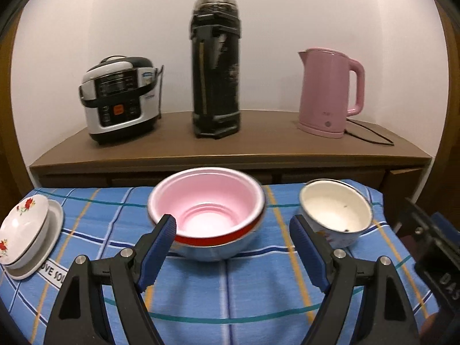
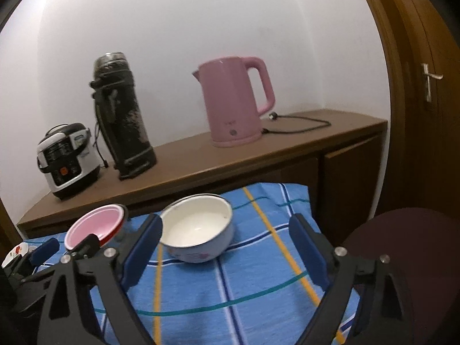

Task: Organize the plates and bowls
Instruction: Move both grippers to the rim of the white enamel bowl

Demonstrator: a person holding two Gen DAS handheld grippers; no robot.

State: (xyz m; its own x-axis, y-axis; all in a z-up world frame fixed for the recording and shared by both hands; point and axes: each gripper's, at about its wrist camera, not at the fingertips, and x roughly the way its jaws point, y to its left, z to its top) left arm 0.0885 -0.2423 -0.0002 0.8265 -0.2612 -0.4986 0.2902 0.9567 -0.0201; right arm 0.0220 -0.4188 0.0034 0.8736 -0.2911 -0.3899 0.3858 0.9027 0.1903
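Nearest, the left gripper (image 1: 233,228) has its jaws spread wide and empty over the blue checked cloth (image 1: 230,302) on the worktop, its left pad just at the near rim of the pink bowl (image 1: 207,212), which lies between the jaws but ungripped. The right gripper (image 2: 225,231) also stands wide open, holding nothing; the white bowl (image 2: 198,230) sits on the cloth just beyond its left finger. In the left view the white bowl is just right of the pink one, apart from it. At the cloth's left edge a flowered dish (image 1: 24,227) lies upturned on a plate (image 1: 53,230). Beyond, on the brown sideboard (image 1: 230,149), stand a cooker (image 1: 120,99), a dark flask (image 1: 215,66) and a pink kettle (image 1: 330,92).
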